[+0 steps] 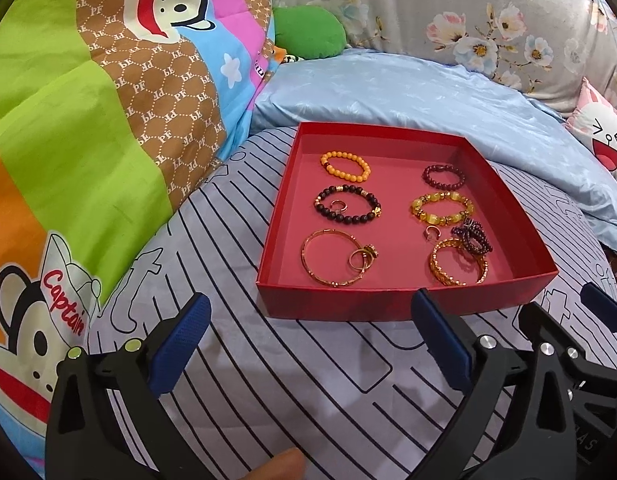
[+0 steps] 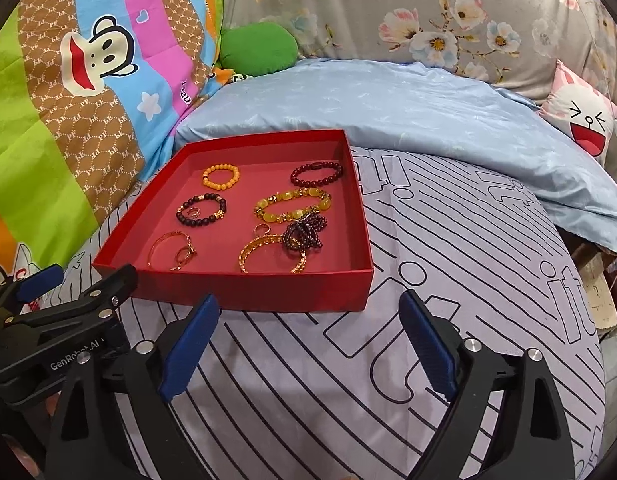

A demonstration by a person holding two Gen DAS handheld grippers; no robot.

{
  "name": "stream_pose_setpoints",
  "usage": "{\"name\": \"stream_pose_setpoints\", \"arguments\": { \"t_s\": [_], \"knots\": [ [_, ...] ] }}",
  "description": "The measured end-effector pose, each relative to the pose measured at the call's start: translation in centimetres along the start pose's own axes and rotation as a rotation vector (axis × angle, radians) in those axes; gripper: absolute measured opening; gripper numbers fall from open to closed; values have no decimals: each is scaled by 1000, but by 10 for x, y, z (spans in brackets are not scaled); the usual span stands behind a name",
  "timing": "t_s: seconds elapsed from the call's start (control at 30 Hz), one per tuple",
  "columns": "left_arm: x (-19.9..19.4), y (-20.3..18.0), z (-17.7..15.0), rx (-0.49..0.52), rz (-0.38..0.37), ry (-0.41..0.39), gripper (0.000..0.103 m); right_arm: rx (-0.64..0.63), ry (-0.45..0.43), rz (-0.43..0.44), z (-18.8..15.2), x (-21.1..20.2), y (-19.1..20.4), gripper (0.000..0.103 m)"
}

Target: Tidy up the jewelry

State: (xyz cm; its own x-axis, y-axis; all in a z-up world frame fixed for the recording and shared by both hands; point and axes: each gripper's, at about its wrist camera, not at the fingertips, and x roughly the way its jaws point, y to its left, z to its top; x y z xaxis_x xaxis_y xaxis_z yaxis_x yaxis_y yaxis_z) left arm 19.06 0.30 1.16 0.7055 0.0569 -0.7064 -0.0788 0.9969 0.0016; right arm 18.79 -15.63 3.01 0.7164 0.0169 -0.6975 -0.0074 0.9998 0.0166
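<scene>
Writing: the black body of the left claw (image 2: pixel 120 308) reads "GenRobot.AI" in the right wrist view; the cartoon quilt (image 1: pixel 88 128) carries "Captain" on a monkey's cap and repeated "PF" marks on its brown bands.
Surface: a bed with a grey sheet (image 2: pixel 448 280) printed with black lines and large outlined letters.
Surroundings: a pale blue pillow (image 1: pixel 428 92) lies behind the box, a floral cushion (image 1: pixel 448 8) stands further back, a green plush (image 1: pixel 308 32) sits between quilt and pillow, and a laughing-face cushion (image 2: pixel 584 120) rests at the right.
Box: a shallow red box (image 1: pixel 348 300) sits on the sheet, holding all the jewelry.
Jewelry: an orange bead bracelet (image 1: pixel 345 167), a dark red bracelet (image 1: pixel 444 176), a black bead bracelet (image 1: pixel 347 208) with a small ring inside it, a yellow bracelet (image 1: pixel 442 208), a gold bangle (image 1: pixel 332 258) touching gold rings (image 1: pixel 364 258), and a wide gold bangle (image 1: pixel 458 268) under a purple bead strand (image 1: pixel 472 238).
Left claw: spread wide, holding nothing, just in front of the box.
Right claw (image 2: pixel 308 344): spread wide, holding nothing, near the box's front wall.
</scene>
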Motion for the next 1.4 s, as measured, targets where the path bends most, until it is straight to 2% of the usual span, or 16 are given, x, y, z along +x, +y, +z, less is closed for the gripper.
{"name": "stream_pose_setpoints", "arguments": {
  "t_s": [0.13, 0.2, 1.4],
  "knots": [
    [-1, 1, 1, -7, -3, 6, 96, -5, -28, -12, 1, -4, 1, 91],
    [-2, 1, 2, -7, 9, 4, 96, -1, -33, -13, 2, -6, 0, 96],
    [5, 1, 4, 4, 7, 35, 96, 32, -7, 2, 3, 0, -4, 97]
  ]
}}
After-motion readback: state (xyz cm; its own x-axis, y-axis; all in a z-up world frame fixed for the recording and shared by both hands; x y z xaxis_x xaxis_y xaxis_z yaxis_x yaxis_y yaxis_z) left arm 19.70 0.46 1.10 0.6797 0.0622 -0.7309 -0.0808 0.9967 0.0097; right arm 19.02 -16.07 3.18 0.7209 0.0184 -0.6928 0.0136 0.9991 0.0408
